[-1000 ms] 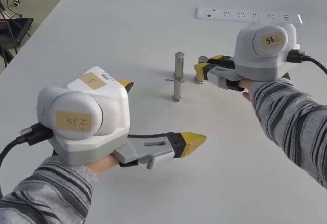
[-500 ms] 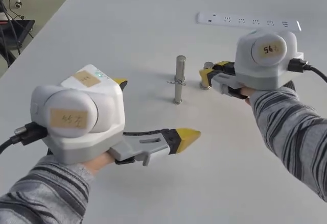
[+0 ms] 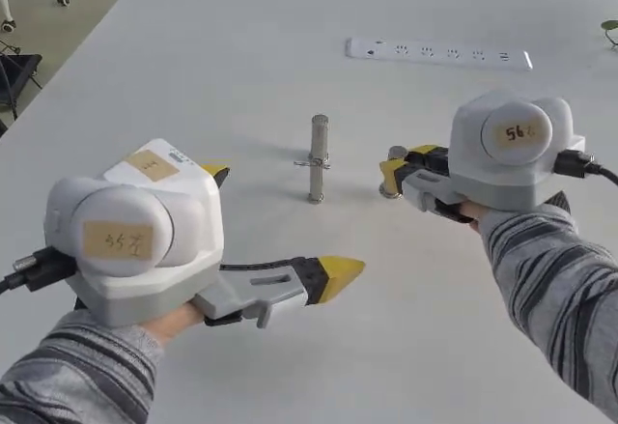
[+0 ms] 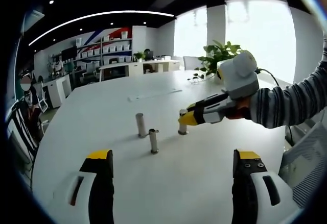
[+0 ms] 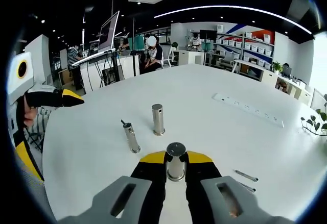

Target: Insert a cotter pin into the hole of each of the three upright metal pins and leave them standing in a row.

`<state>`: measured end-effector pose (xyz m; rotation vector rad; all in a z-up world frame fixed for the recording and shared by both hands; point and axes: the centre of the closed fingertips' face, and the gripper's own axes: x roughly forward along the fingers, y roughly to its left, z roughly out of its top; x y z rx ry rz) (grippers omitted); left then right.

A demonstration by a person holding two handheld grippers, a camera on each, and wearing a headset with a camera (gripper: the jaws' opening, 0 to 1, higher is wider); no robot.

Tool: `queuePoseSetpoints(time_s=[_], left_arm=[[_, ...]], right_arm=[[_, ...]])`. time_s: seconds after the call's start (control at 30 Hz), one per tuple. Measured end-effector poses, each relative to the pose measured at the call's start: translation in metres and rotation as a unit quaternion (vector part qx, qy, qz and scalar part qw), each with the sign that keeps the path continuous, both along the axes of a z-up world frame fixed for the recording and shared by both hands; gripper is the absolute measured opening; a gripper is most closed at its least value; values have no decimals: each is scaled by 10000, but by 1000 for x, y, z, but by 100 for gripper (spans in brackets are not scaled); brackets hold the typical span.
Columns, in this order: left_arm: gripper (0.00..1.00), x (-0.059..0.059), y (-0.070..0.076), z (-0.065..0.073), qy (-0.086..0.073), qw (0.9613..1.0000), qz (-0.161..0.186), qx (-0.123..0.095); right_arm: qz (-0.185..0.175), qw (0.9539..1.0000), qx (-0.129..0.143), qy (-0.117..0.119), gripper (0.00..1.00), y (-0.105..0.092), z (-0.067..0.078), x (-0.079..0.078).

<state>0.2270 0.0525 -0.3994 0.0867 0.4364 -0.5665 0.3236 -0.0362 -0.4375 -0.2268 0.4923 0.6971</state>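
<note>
Yellow-tipped fingers (image 5: 150,158) of the right gripper (image 5: 176,162) are closed narrowly on a short upright cylinder of grey metal, the held pin (image 5: 176,169), which is gripped just below its round cap. Whether its base rests on the white tabletop (image 5: 214,127) cannot be told. The left gripper (image 4: 173,155) is held well back from the work, with its fingers wide apart and nothing between them.

Two more upright metal cylinders are seen ahead of the right gripper: a plain pin (image 5: 158,119) and, near it, a fitted pin (image 5: 132,138), which is crossed near its top by a thin wire cotter. In the head view these two appear to be lined up one behind the other. Two loose cotter pins (image 5: 246,175), thin and flat, lie on the table to the right of the held pin. A long white power strip (image 3: 439,54) lies at the far side.

One pin is judged finished, with two yet to be fitted. If the held pin is set down off vertical or released with a sideways drag, it may topple and knock over its neighbours. With the fingers clamped high on the shaft, the cross hole may be covered, so that no cotter can be passed through. The loose cotter pins may be pushed along the table rather than picked up.
</note>
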Motion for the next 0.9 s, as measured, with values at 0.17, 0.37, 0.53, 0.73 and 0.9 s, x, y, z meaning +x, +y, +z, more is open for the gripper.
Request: queuePoseSetpoints(time_s=[0.17,0.37,0.53,0.73,0.9], left_arm=[[96,-4,-3,0,23,10000,-40,17],[96,-9,-4,0,41,10000,-67,43],[95,-11,-5,0,62,9999,-90,22],[94,-12,-7,1,44,9999,-123,26],[93,-12,-9,0,76,9998,-162,28]], right_arm=[[-78,10000,14,42,8,-5,0,-16],[-111,9999,10,96,8,-7,-4,-28],[-137,9998,-19,128,8,-10,-8,-35],[-135,9998,-29,155,8,-11,-14,-39],[-173,9998,2,141,8,-11,-13,-39]])
